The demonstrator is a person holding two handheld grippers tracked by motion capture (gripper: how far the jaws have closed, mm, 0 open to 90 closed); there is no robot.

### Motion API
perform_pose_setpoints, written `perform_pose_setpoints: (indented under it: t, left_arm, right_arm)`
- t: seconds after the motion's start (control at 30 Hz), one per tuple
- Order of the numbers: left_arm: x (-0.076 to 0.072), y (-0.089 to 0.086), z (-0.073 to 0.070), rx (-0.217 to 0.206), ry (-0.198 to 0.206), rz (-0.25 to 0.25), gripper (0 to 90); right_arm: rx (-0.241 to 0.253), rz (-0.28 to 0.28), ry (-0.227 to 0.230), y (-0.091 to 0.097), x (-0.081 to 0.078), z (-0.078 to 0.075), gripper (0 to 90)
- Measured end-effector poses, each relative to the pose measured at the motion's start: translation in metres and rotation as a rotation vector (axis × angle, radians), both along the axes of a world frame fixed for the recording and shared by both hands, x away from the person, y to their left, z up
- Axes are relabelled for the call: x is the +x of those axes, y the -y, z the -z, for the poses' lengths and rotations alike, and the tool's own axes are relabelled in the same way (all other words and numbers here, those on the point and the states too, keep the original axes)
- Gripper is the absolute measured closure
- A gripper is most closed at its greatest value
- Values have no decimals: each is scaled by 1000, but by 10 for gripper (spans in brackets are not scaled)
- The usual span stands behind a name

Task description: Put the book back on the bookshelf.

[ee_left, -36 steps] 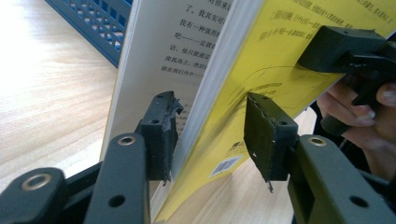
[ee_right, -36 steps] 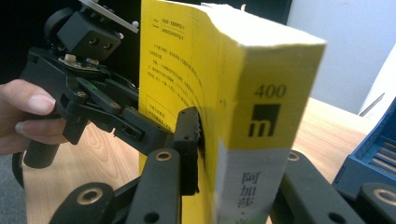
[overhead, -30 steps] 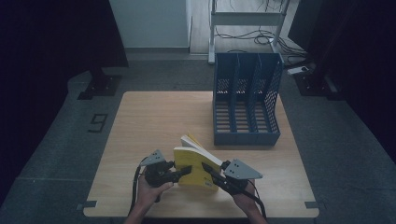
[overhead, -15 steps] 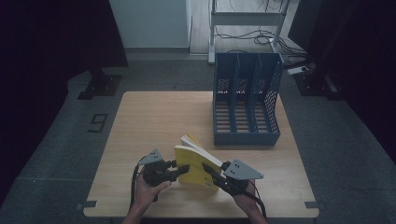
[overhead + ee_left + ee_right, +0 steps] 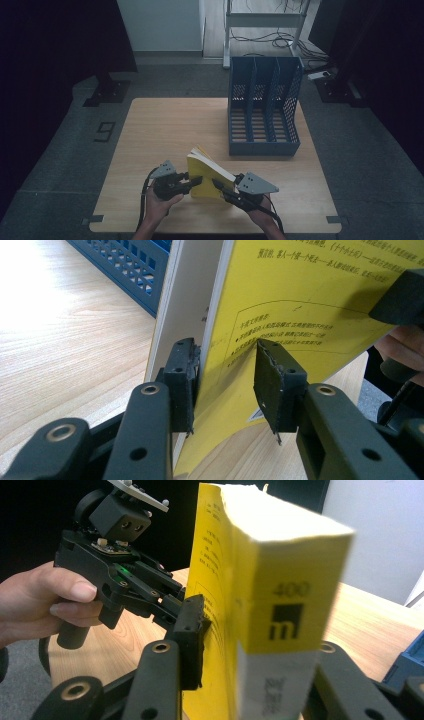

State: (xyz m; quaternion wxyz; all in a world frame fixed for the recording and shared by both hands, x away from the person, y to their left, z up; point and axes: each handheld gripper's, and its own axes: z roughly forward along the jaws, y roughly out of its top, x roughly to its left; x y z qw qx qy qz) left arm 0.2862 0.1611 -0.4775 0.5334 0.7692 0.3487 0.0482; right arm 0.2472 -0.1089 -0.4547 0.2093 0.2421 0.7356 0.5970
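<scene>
high view, left gripper (image 5: pixel 186 181): my left hand (image 5: pixel 161 207) holds it low at the table's near edge, pointing right toward the thick yellow paperback book (image 5: pixel 206 175).
left jaws: they've just been closing. one pad lies against the front cover, the other stands just off it with a gap, so i'd call them open around the cover, not clamped.
book: standing on its bottom edge on the pale wooden table (image 5: pixel 165 127), leaning, between my two grippers, near the blue three-slot plastic file rack (image 5: pixel 263 115) behind it.
right gripper (image 5: pixel 220 188): comes in low from the right. its jaws straddle the spine and have just eased wider. left pad shows a gap, far pad is hidden, so i cannot tell whether it grips.
step in hand: i'd firm up one grip before loosening the other, or the book may topple.
</scene>
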Motion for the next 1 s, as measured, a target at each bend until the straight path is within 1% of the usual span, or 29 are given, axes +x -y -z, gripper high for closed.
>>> perform_pose_setpoints:
  t: [0.13,0.17,0.27,0.33,0.5,0.6,0.63,0.7,0.83,0.93,1.0]
  left_arm:
    - [0,0,0,3,1,-1,619]
    - [-1,1,0,3,4,-3,619]
    - [0,1,0,2,2,-4,619]
    - [0,1,0,2,2,-5,617]
    - [0,1,0,-4,0,-5,611]
    - [0,1,1,-7,2,-2,604]
    - [0,1,1,-9,2,-2,600]
    - [0,1,1,-13,4,-2,590]
    - [1,1,3,-22,1,-7,560]
    - [1,2,4,-36,-3,-14,533]
    - [2,2,4,-37,-2,-18,515]
  right_arm:
    - [11,4,-7,-2,2,1,622]
    - [11,6,-9,-3,2,2,604]
    - [-4,11,5,-5,2,2,597]
    - [-7,12,5,-6,2,2,599]
    - [-13,18,3,-5,4,1,644]
    - [0,44,-12,-3,6,1,724]
    - [10,43,-24,-1,7,1,725]
    - [20,36,-29,1,9,2,730]
    - [7,44,-15,0,7,1,737]
    - [3,49,-8,-1,6,1,739]
    - [3,53,-5,-1,6,2,741]
